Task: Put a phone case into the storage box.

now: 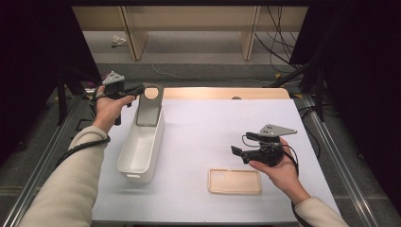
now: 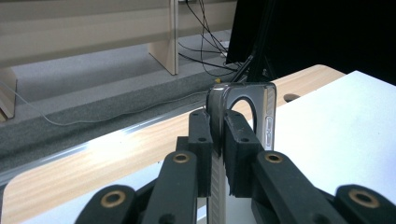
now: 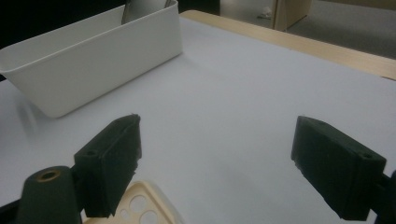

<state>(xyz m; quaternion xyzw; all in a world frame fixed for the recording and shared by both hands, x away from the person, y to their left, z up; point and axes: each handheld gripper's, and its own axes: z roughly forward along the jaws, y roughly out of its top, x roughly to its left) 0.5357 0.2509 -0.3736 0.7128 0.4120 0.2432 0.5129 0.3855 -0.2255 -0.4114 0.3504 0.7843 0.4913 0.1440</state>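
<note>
- Over the far end of the white bin, my left gripper has its jaws pinched on the top edge of the phone; in the left gripper view the pads clamp the phone edge-on near its camera ring.
- The phone hangs upright, its lower end down inside the bin at the far end; I can't tell whether it touches the floor of the bin.
- Nearer me, my right gripper waits with its jaws spread wide and nothing between them, just above the table.
- The beige case lies flat on the table just beside that gripper, well apart from the bin; its corner shows in the right gripper view.
- I judge the step in hand is handling the phone at the bin, lifting it out or setting it in.
- Next move calls for a steady vertical path, keeping the phone clear of the bin wall and the pinch firm on that slim edge.
</note>
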